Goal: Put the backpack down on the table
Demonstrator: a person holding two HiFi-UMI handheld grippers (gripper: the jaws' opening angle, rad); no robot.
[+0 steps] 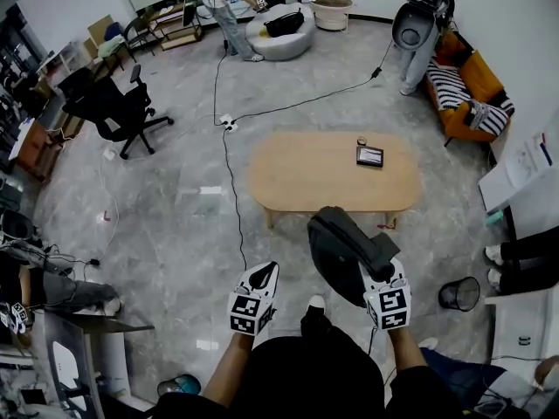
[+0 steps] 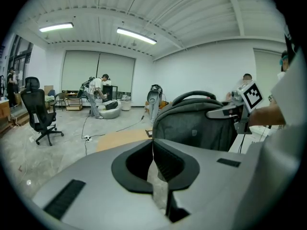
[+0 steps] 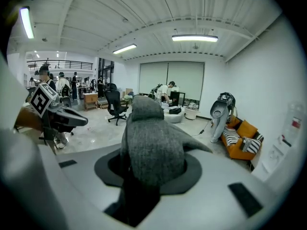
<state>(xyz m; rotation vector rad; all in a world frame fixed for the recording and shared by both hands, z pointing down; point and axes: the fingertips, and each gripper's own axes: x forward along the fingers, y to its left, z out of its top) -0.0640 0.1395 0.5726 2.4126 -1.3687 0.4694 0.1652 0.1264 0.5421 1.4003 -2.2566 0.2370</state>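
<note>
while the table (image 1: 297, 182) is lying at frame centre with its near edge open, the backpack (image 1: 336, 250) is hanging just below it in the picture, not yet over the top. the right gripper (image 1: 377, 267) is clamping the grey top strap, likely to carry the weight. the left gripper (image 1: 265, 275) is hovering beside it, jaws together on nothing. a small tablet (image 1: 369, 155) is sitting upper right on the table, so the left side is looking freer.
</note>
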